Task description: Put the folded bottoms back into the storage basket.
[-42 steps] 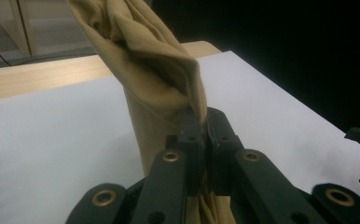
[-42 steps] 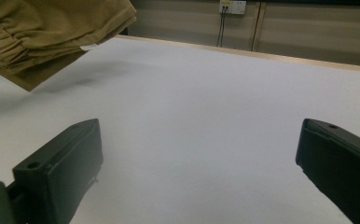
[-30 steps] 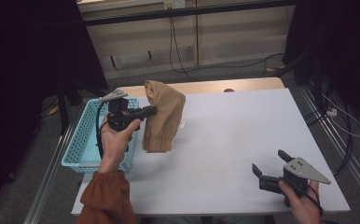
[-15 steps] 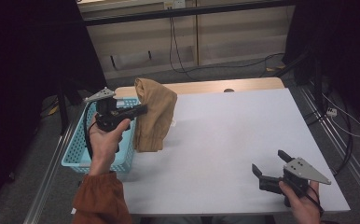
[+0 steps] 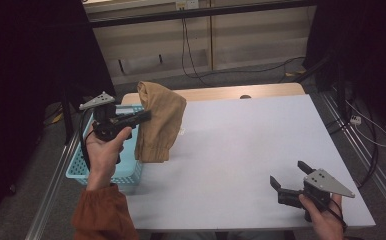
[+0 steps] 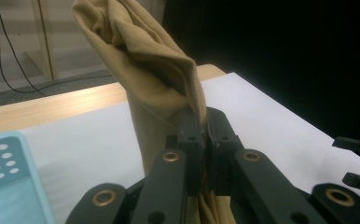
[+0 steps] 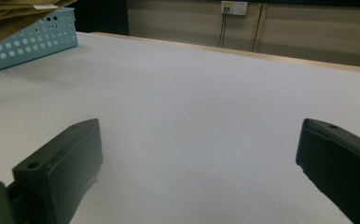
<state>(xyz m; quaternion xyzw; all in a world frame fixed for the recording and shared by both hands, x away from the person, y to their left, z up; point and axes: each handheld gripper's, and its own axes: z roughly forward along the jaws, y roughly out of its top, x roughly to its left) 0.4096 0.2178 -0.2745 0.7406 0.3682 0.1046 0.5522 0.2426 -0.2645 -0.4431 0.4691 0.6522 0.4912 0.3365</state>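
One tan cloth (image 5: 158, 122), one blue basket (image 5: 131, 167) beside.

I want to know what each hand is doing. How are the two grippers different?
The left gripper is shut on the tan cloth; the right gripper is open and holds nothing. The left one is lifted near the blue basket; the right one sits low over the white table. Both are black and hand-held.

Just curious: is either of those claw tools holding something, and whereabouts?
The left gripper pinches the tan cloth at a side fold; the right gripper holds nothing.
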